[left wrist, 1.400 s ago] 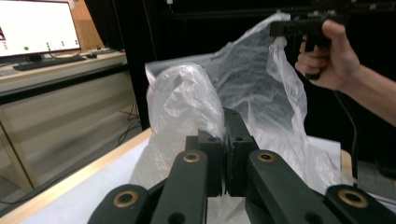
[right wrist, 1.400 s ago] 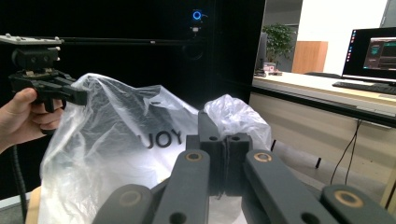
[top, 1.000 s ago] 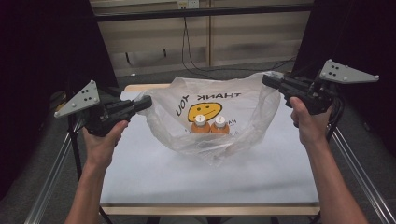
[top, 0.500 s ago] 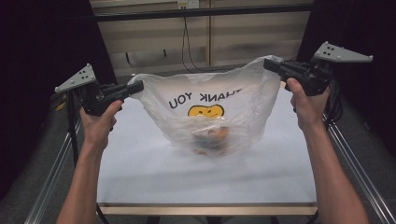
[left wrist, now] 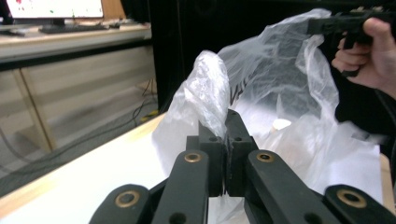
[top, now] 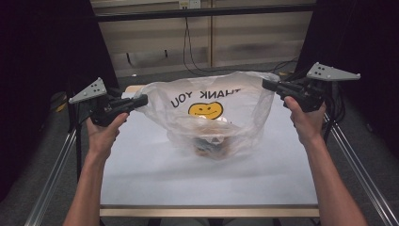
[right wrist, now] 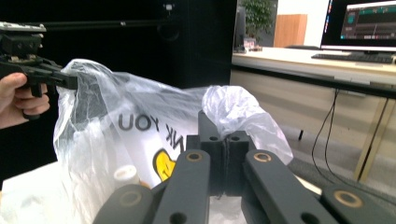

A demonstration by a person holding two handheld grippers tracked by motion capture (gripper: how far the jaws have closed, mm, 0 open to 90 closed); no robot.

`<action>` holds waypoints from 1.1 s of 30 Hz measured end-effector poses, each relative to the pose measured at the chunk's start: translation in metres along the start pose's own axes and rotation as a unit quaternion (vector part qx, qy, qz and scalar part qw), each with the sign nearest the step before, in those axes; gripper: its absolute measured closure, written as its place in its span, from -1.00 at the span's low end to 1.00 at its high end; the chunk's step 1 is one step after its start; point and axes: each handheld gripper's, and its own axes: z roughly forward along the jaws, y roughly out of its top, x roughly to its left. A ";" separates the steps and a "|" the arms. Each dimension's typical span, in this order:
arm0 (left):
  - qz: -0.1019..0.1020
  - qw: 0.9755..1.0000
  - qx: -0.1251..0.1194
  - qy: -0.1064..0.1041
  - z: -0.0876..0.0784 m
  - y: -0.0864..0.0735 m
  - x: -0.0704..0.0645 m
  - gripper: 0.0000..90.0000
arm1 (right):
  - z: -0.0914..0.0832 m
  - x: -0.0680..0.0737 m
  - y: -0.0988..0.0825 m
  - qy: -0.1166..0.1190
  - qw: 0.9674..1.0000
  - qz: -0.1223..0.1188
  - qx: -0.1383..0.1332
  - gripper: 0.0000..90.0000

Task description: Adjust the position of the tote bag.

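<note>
Both hands have spread wider since the earlier frames, and in the high view the plastic bag (top: 211, 113), at centre frame, now hangs taut between the left gripper (top: 141, 100) and right gripper (top: 266, 84), its load resting on the table (top: 141, 179).

Left gripper view: jaws pinch a bunched handle at centre.

Right gripper view: jaws clamp the other handle, so a lift looks ready.

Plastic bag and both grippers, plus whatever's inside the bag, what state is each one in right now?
plastic bag: held up by both handles, mouth spread open, bottom sagging on the table
left gripper: shut on one bag handle
right gripper: shut on the other handle
items in bag: resting at the bottom, blurred
</note>
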 end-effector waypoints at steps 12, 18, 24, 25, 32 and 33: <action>-0.001 0.999 0.049 0.009 0.010 -0.032 0.006 0.98 | 0.004 -0.002 -0.034 0.008 0.999 0.018 0.040 0.99; -0.007 0.997 0.071 0.013 0.010 -0.045 0.009 0.98 | 0.003 -0.003 -0.048 -0.008 0.998 0.018 0.058 0.99; -0.015 0.996 0.088 0.015 0.007 -0.057 0.015 0.98 | 0.002 -0.007 -0.071 -0.017 0.997 0.034 0.074 0.99; -0.017 0.995 0.096 0.020 0.006 -0.058 0.015 0.98 | 0.001 -0.008 -0.074 -0.016 0.996 0.035 0.076 0.99; -0.028 0.993 0.115 0.016 0.000 -0.073 0.022 0.98 | 0.003 -0.014 -0.095 -0.023 0.994 0.051 0.096 0.99; -0.024 0.992 0.124 0.022 0.001 -0.075 0.023 0.98 | 0.003 -0.013 -0.095 -0.024 0.994 0.052 0.097 0.99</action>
